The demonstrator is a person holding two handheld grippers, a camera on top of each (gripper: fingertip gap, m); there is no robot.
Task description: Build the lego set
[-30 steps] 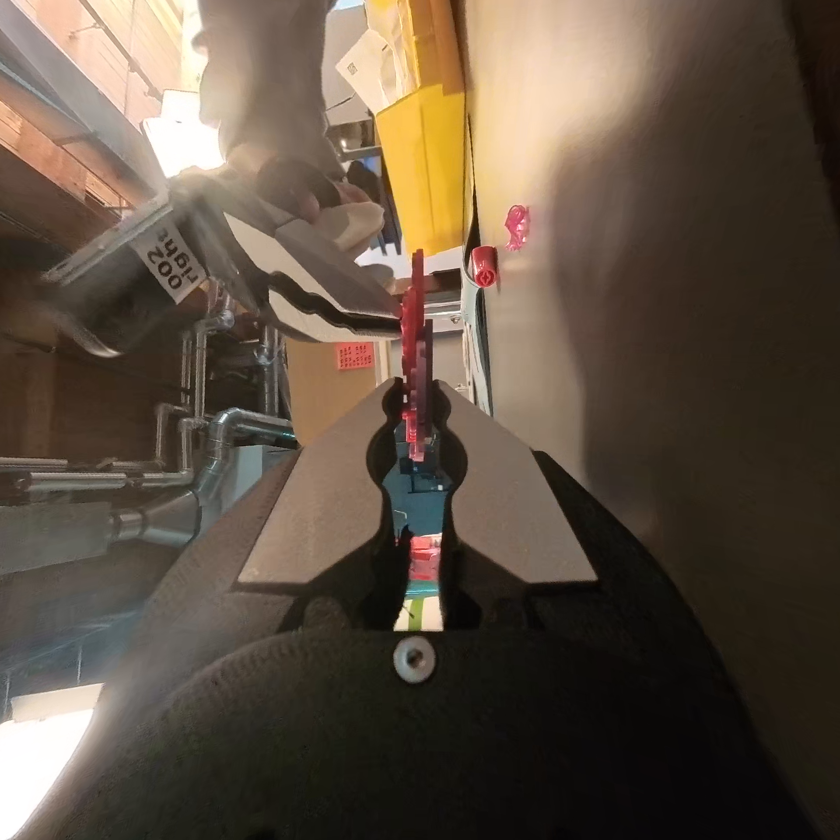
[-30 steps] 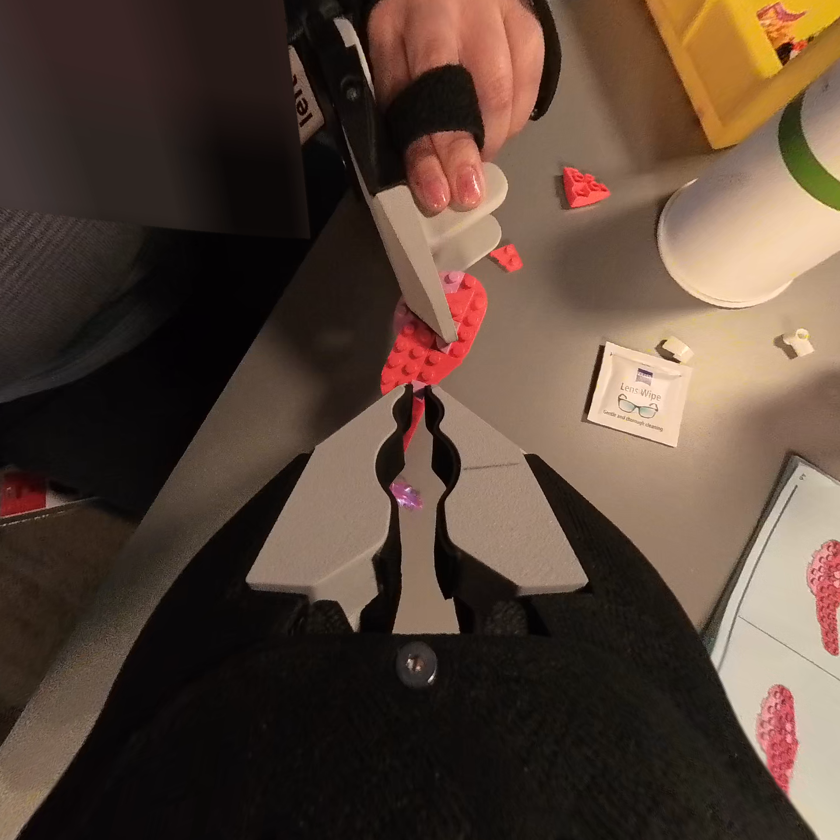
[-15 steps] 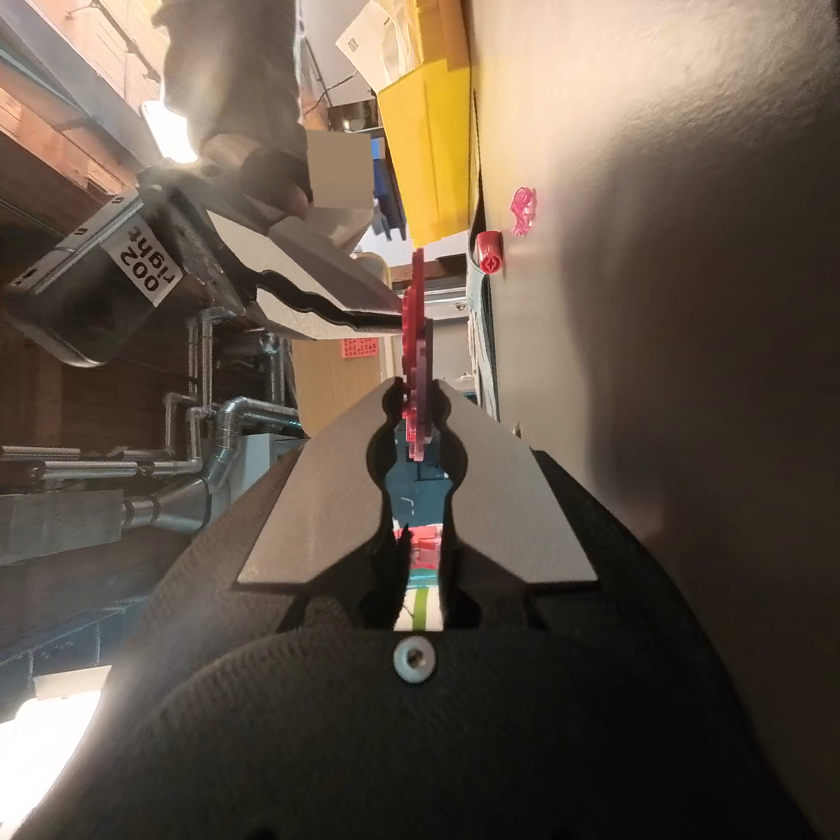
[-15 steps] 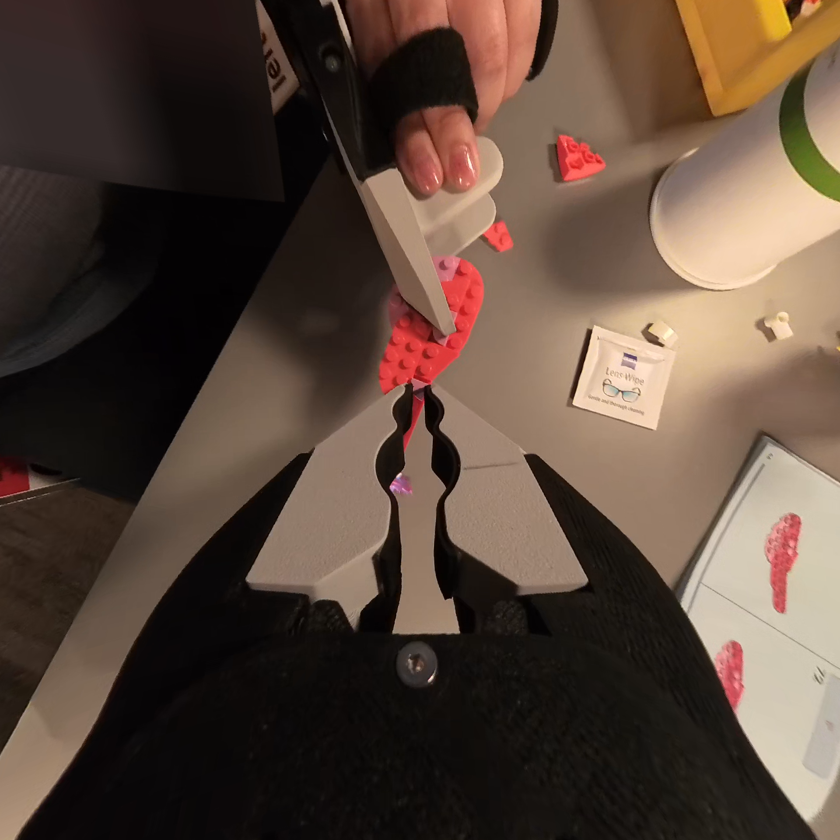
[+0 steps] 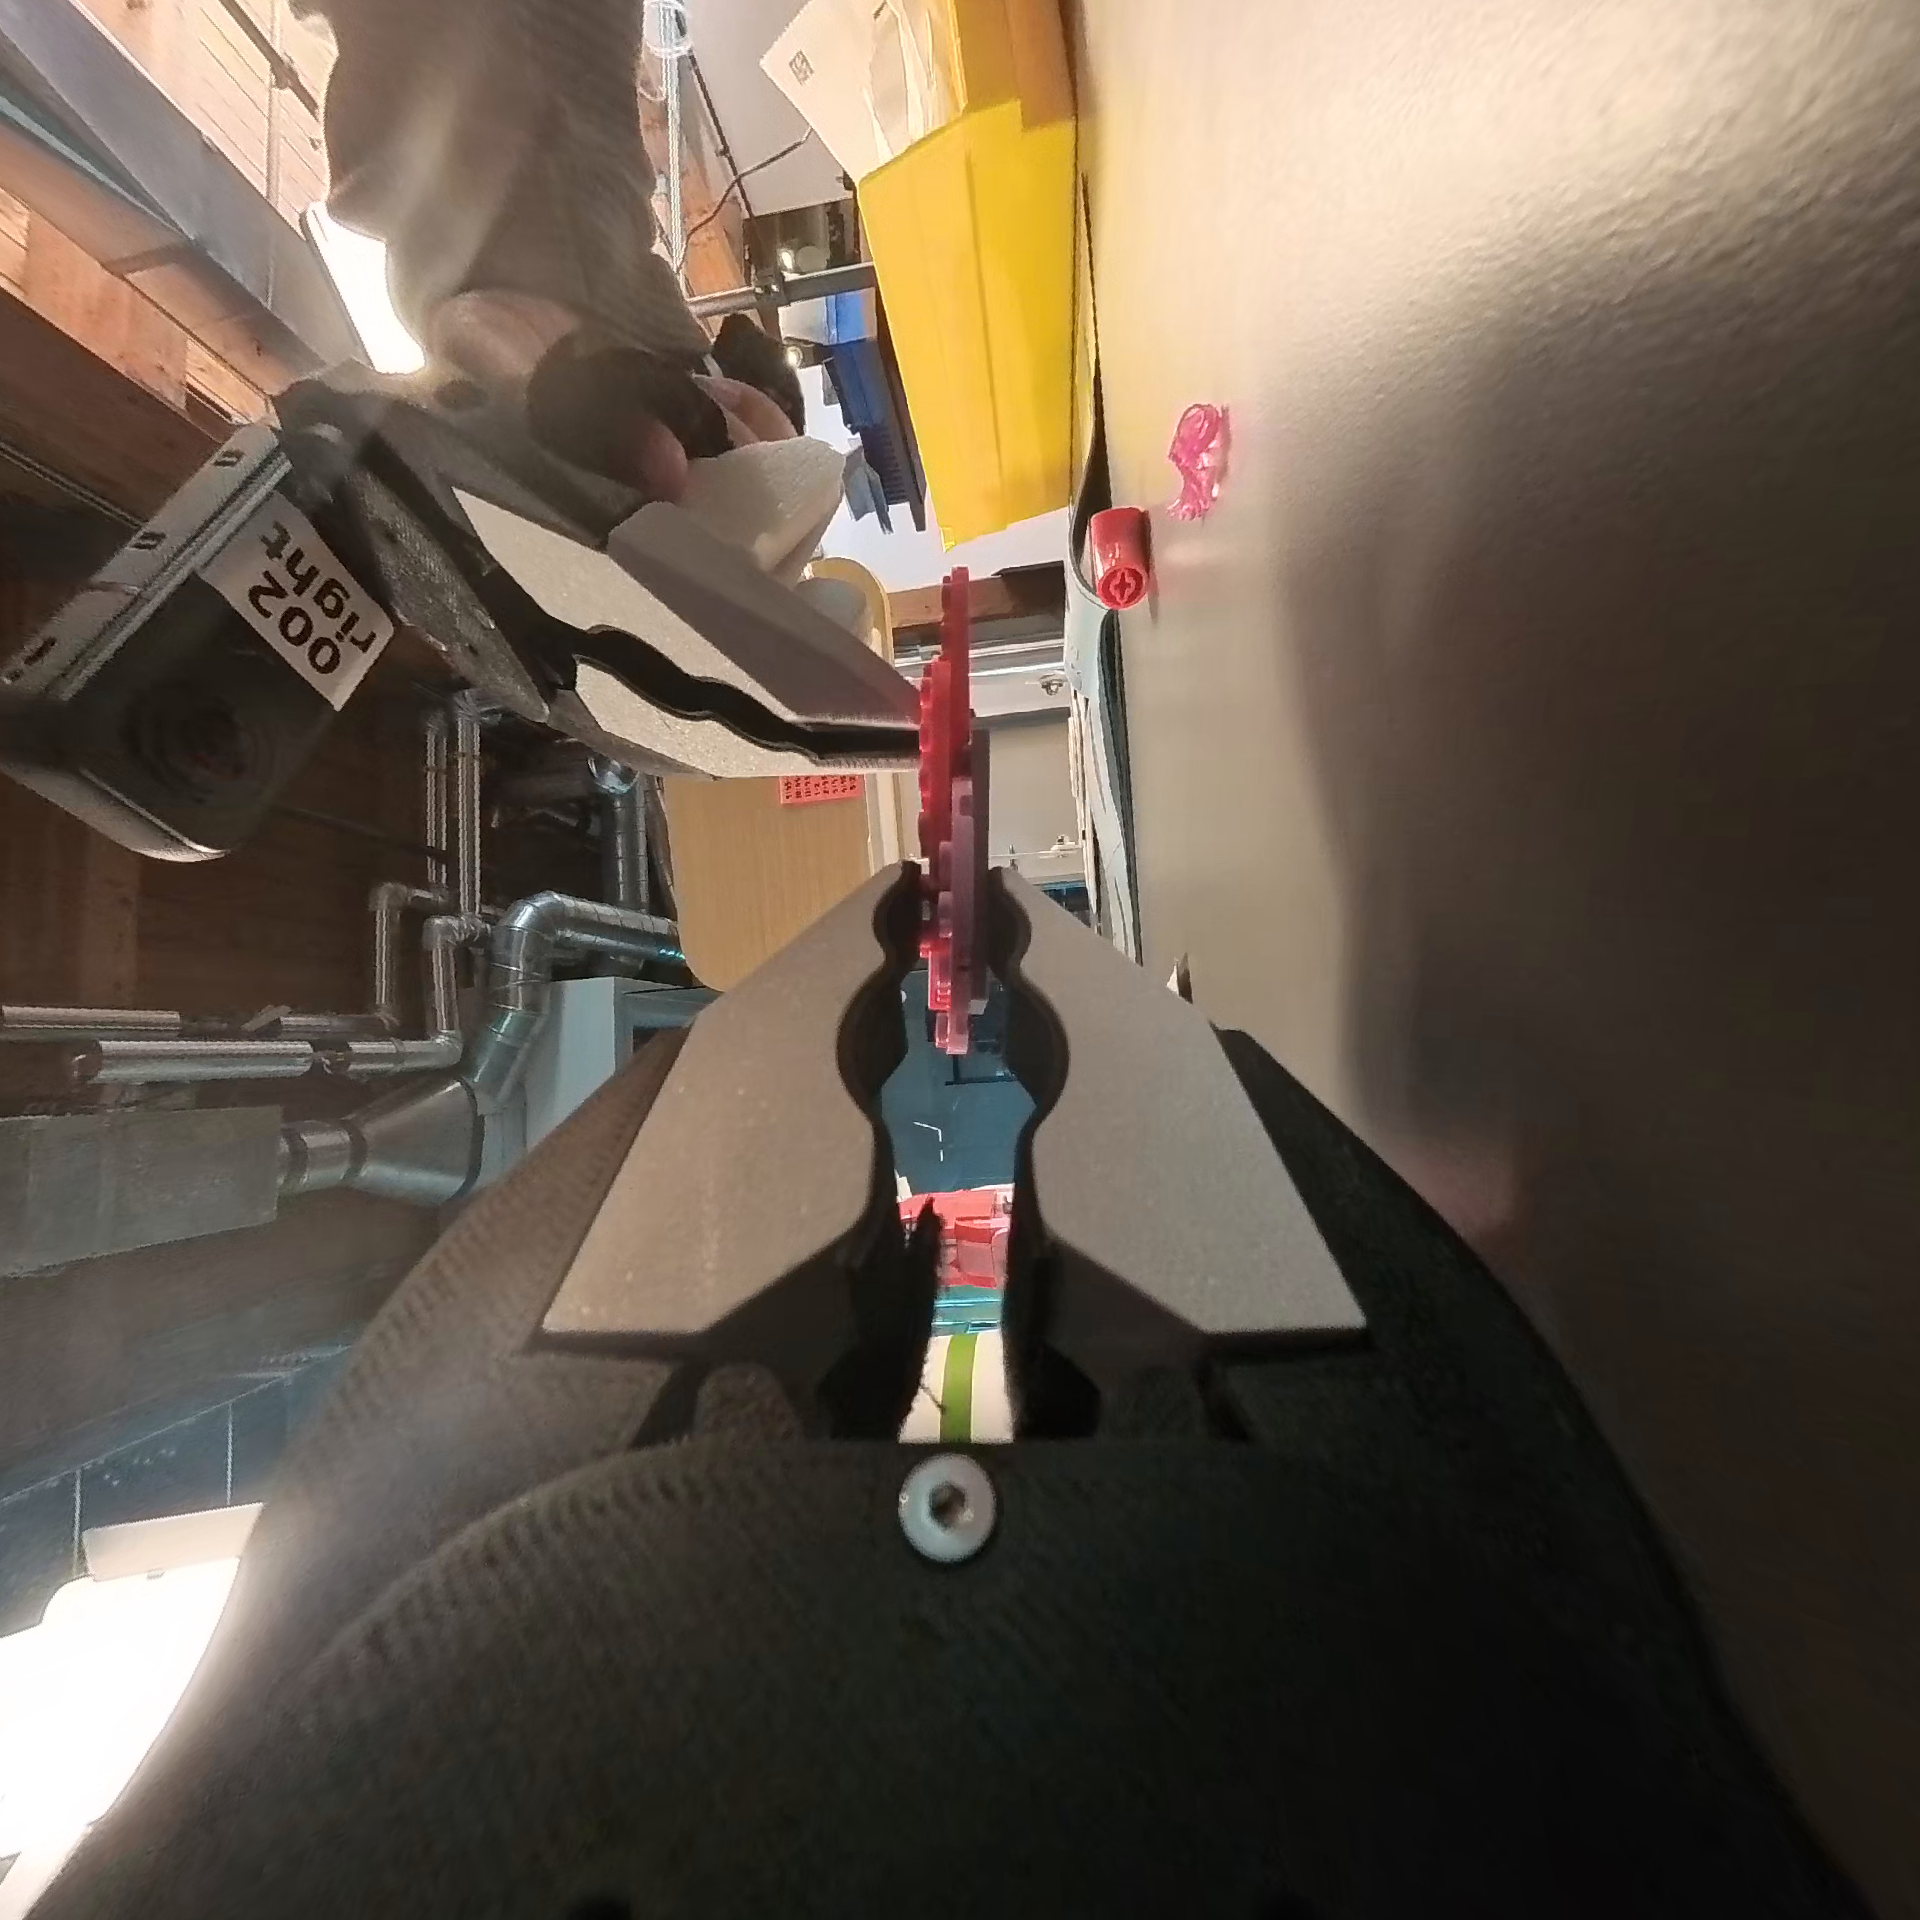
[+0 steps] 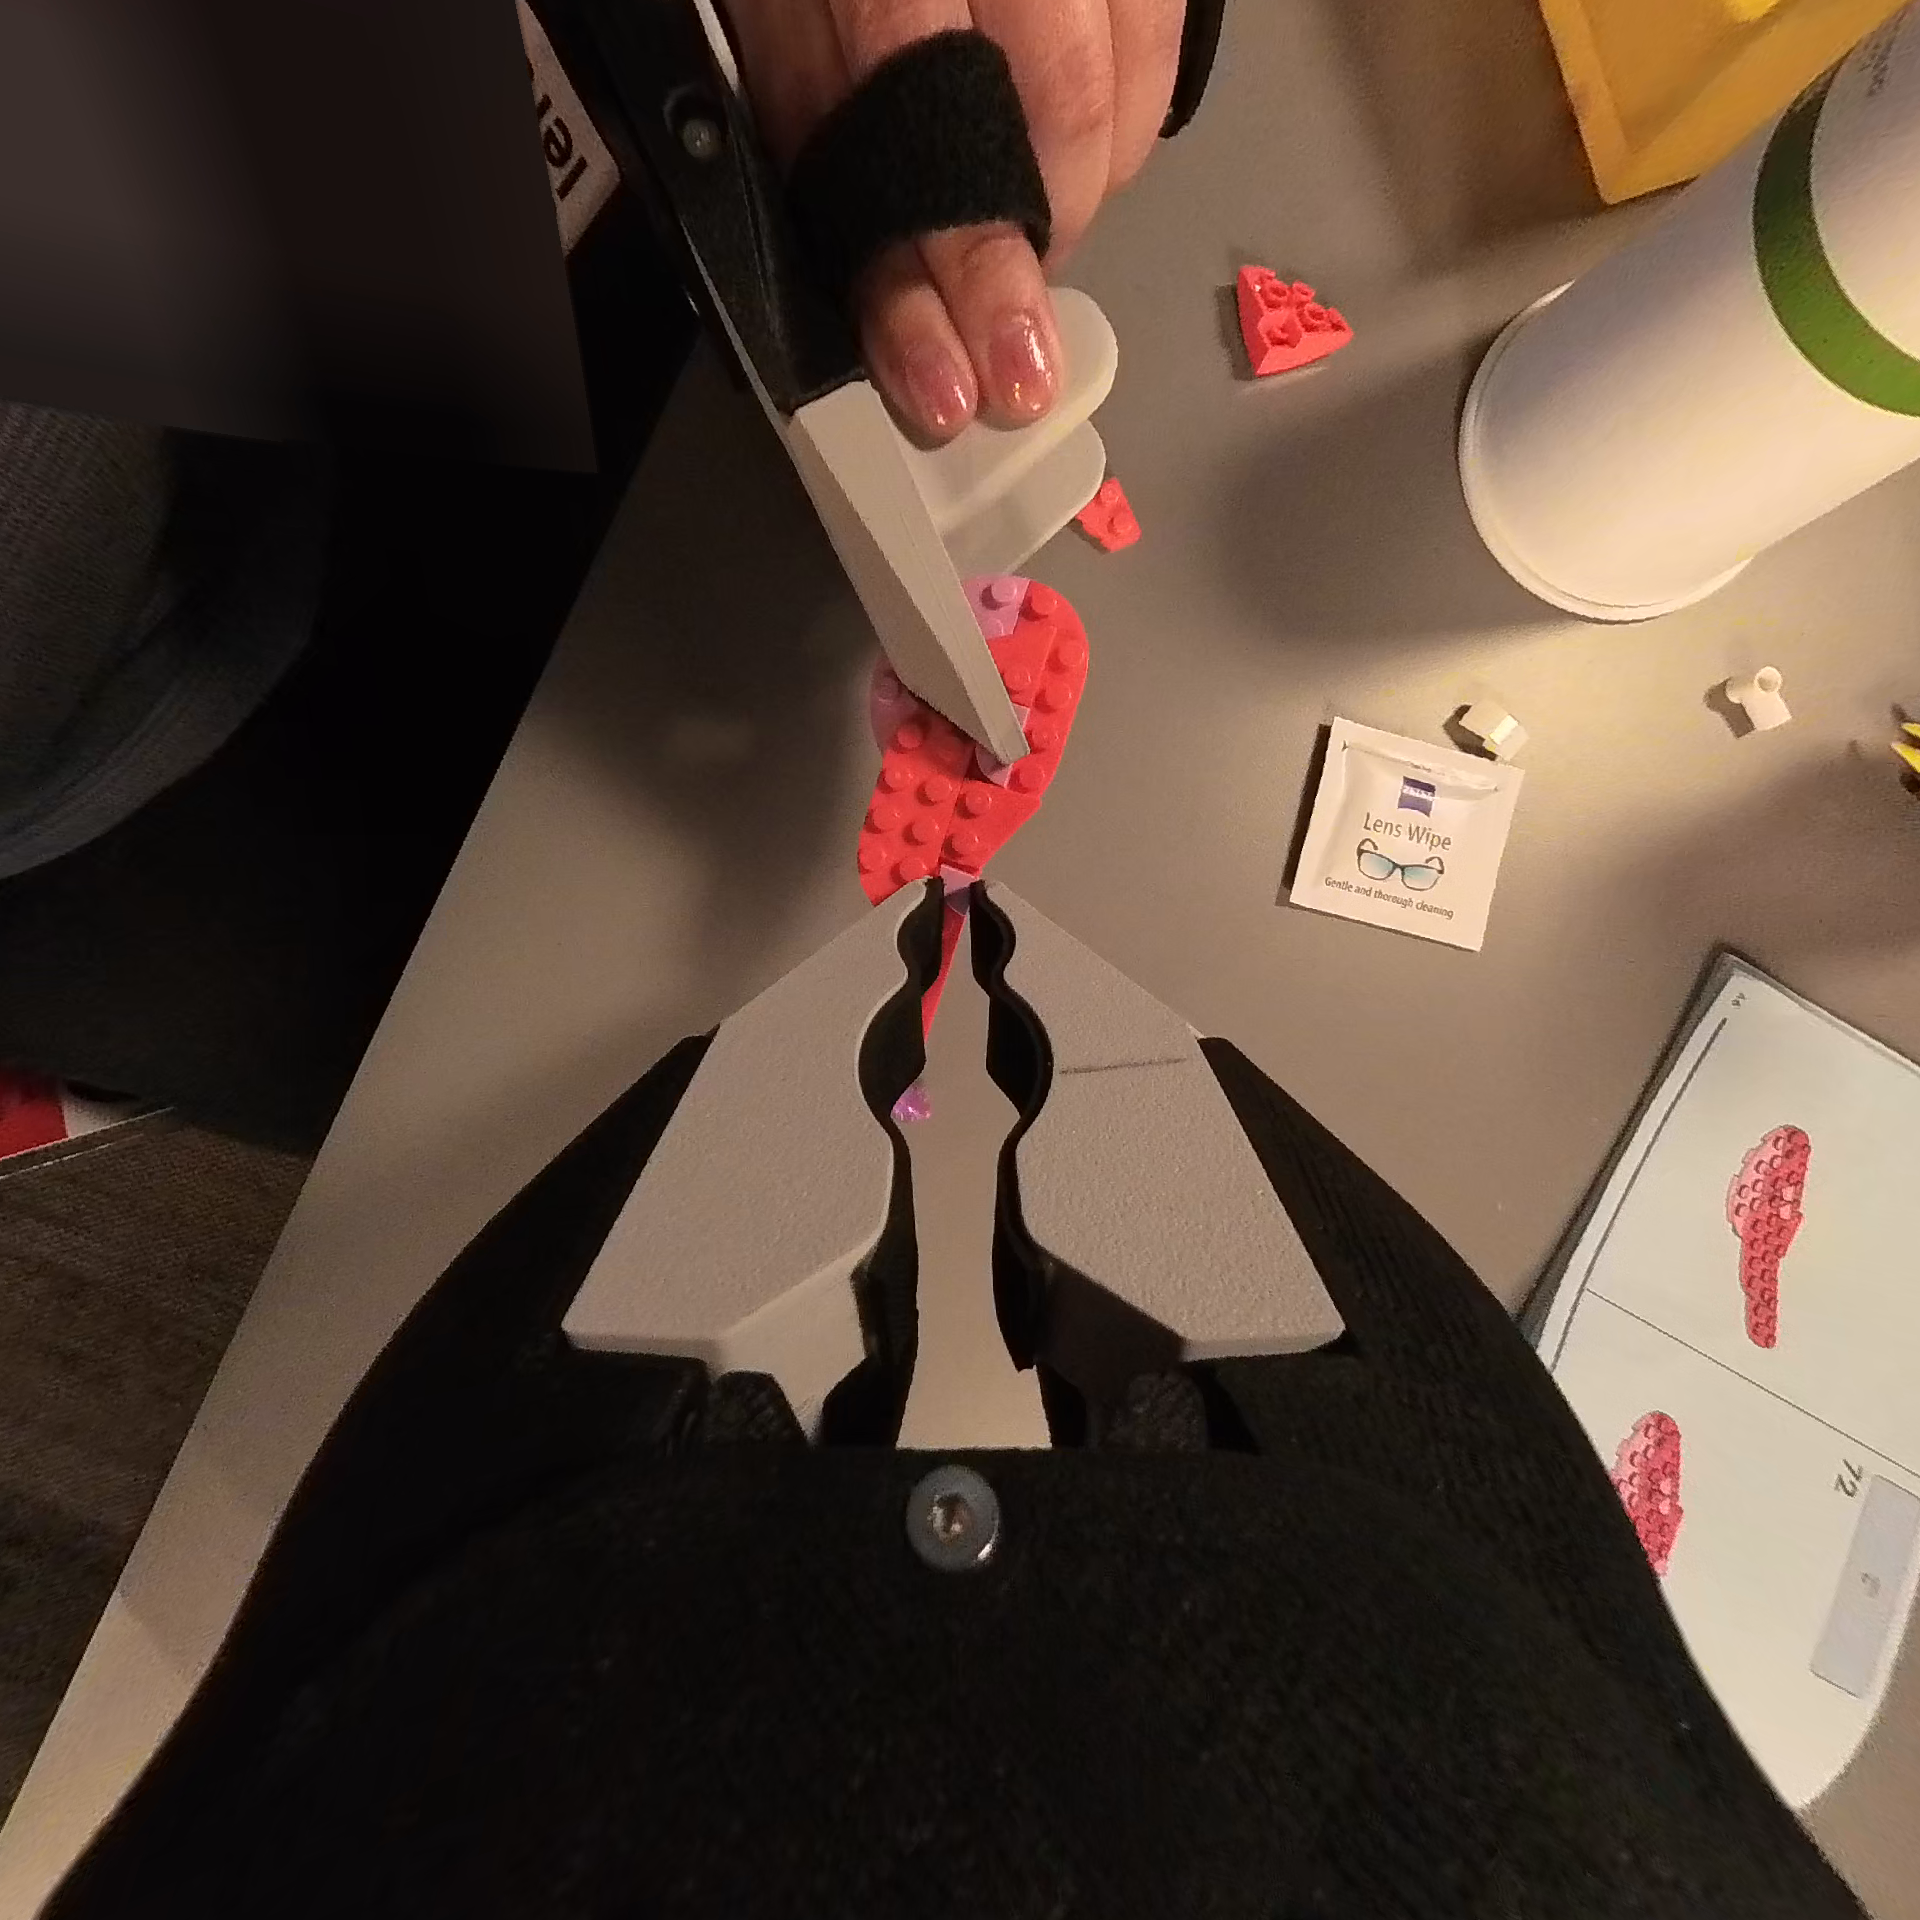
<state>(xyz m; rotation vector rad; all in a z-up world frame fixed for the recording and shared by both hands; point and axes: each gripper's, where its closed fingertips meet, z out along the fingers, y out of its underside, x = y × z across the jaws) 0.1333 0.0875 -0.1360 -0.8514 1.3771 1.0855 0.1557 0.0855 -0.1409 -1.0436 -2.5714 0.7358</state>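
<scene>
Right view alone shows the studded top of the red-and-lilac brick plate [image 6: 971, 758]; left view shows only its edge. Left gripper [image 5: 958, 883] is clamped across the plate's thickness. Right gripper [image 6: 958, 885] is closed, its tips pressing the plate's face, holding nothing.

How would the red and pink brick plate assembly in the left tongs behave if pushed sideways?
Probably stiff: the brick plate assembly looks flat, edge-on. Likely light, being thin. Its stacked pieces might pop apart under side load.

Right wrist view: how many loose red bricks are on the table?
2. A wedge lies near the white canister. A small brick is half hidden behind the left gripper. More may be hidden.
</scene>
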